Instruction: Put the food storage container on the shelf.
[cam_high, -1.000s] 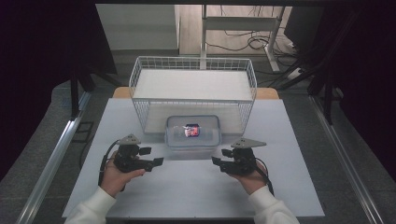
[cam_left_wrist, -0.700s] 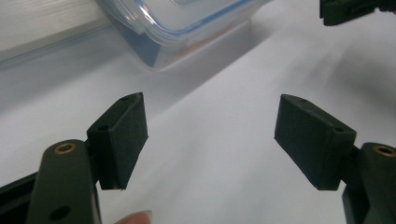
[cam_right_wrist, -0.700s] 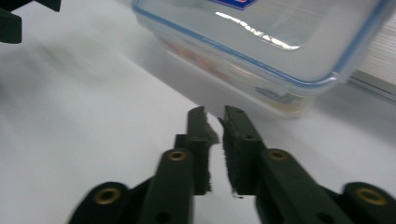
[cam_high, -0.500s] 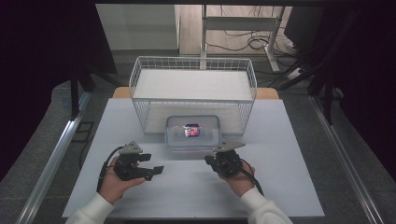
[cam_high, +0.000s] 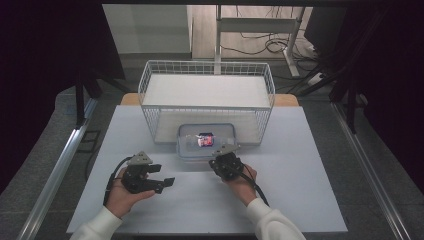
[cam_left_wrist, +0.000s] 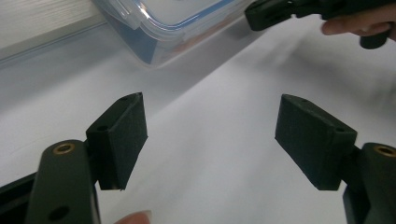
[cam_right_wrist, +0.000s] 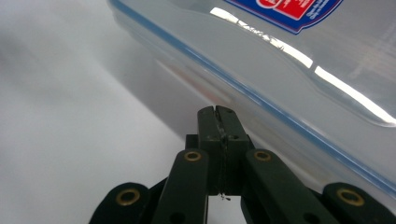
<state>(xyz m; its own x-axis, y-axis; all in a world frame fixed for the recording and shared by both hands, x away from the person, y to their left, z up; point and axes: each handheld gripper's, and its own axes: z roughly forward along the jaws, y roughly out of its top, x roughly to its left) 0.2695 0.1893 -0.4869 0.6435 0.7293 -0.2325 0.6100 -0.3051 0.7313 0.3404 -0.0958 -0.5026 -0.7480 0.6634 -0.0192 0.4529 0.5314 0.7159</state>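
A clear plastic container (cam_high: 206, 141) with a blue-edged lid stands on the white table just in front of the wire basket, with a red and blue item inside. My right gripper (cam_high: 220, 154) is shut with nothing between its jaws, and its tip sits at the container's front edge. In the right gripper view the closed jaws (cam_right_wrist: 218, 111) point at the container's side (cam_right_wrist: 289, 60) just below the lid rim. My left gripper (cam_high: 164, 174) rests to the left, apart from the container. Its jaws (cam_left_wrist: 211, 100) stand wide open over bare table, with the container's corner (cam_left_wrist: 177, 18) beyond them.
A white wire basket (cam_high: 207, 64) stands behind the container, its front wall close to the container's far side. The white table (cam_high: 300, 175) extends right of my right hand and in front of both hands. Metal rails run along the floor at both sides.
My right gripper has shut its jaws and moved left and forward up to the container's front edge. The left gripper has stayed about where it was.
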